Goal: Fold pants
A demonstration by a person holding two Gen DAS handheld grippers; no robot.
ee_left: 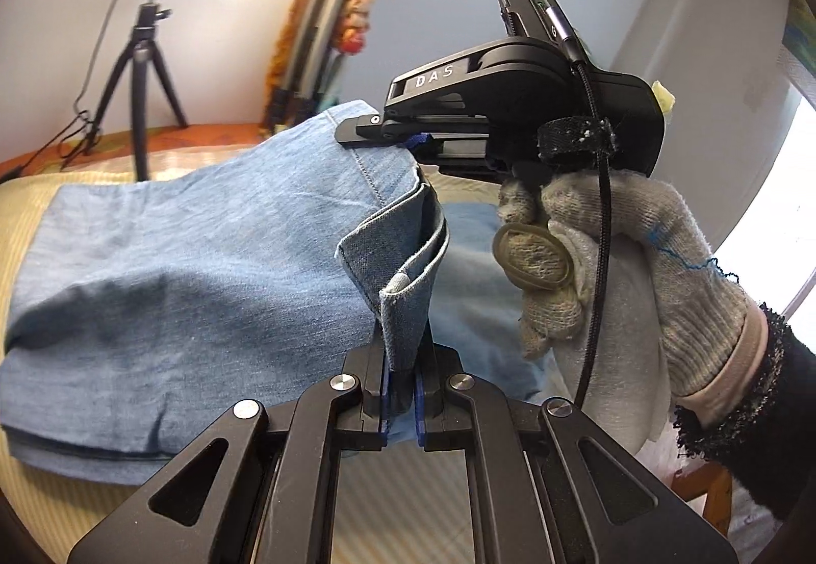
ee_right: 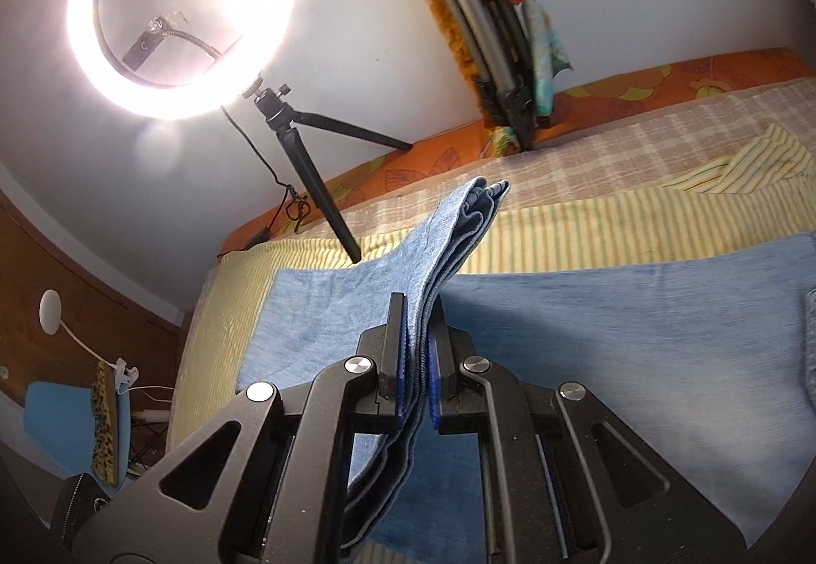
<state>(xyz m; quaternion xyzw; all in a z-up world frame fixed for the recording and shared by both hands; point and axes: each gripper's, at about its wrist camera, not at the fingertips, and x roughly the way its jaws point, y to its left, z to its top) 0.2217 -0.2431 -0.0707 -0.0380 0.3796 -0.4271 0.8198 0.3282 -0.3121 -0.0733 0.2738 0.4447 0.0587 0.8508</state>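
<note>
Light blue denim pants (ee_left: 178, 258) lie on a bed, their end lifted off it. My left gripper (ee_left: 400, 390) is shut on a hem corner of the pants, which stands up between the fingers. My right gripper (ee_left: 377, 135), held by a gloved hand (ee_left: 612, 258), grips the raised edge of the same fabric farther back. In the right wrist view my right gripper (ee_right: 415, 360) is shut on several stacked layers of the pants (ee_right: 449, 237), which rise above the fingers. More of the pants (ee_right: 612, 334) lies flat below.
A striped yellow sheet (ee_right: 586, 222) covers the bed. A lit ring light (ee_right: 178, 8) on a black tripod (ee_right: 316, 186) stands at the far edge. Folded tripods and patterned cloth (ee_right: 505, 54) lean on the wall. A blue chair (ee_right: 61, 431) is at left.
</note>
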